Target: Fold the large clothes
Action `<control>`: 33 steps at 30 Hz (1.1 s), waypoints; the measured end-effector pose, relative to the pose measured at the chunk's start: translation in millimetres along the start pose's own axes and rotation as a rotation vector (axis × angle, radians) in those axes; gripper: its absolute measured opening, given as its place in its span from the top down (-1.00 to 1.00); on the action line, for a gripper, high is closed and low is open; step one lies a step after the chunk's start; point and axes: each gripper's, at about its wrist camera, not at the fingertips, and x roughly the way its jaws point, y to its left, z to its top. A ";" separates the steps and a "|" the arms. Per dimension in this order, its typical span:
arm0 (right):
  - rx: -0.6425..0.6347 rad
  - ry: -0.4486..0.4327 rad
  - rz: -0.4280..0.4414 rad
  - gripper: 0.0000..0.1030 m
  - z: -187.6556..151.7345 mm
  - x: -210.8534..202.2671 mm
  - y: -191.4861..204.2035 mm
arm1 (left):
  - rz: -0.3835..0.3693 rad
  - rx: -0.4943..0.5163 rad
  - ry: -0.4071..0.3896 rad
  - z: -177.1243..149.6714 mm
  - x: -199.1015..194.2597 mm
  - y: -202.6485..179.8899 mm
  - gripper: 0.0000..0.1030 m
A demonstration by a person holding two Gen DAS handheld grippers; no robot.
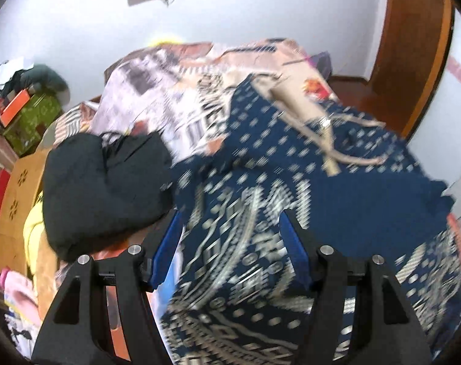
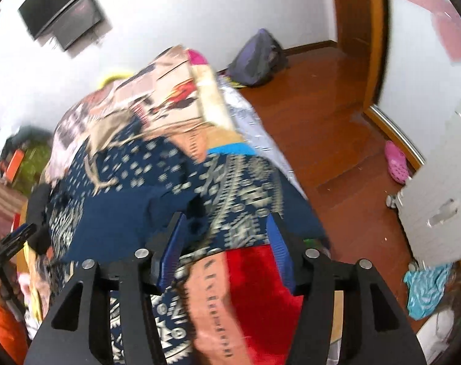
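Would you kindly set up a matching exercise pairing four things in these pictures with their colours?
Things:
1. patterned garment
2. clog on the floor
3. bundle of cloth beside the garment
4. gripper pads

Colours:
A. pink
B. black
C. bright blue
D. navy with a pale print

Pairs: 1-D, 2-A, 3-B, 4-C

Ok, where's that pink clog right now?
In the right wrist view the pink clog lies on the wooden floor at the right, beside the white door, well clear of the bed.
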 end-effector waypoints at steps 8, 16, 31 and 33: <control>0.244 0.138 0.082 0.00 -18.1 48.2 -48.9 | -0.100 0.029 0.013 5.1 13.3 -43.1 -0.27; 0.400 0.192 0.149 0.00 -21.5 87.4 -76.7 | -0.119 0.069 0.069 -9.0 35.7 -66.2 -0.27; 0.404 0.123 -0.026 0.67 9.8 110.7 -81.1 | -0.089 0.028 0.080 -17.0 37.0 -47.1 -0.27; 0.377 0.069 -0.038 0.80 15.1 95.9 -75.2 | -0.090 0.025 0.076 -18.1 34.3 -44.8 -0.27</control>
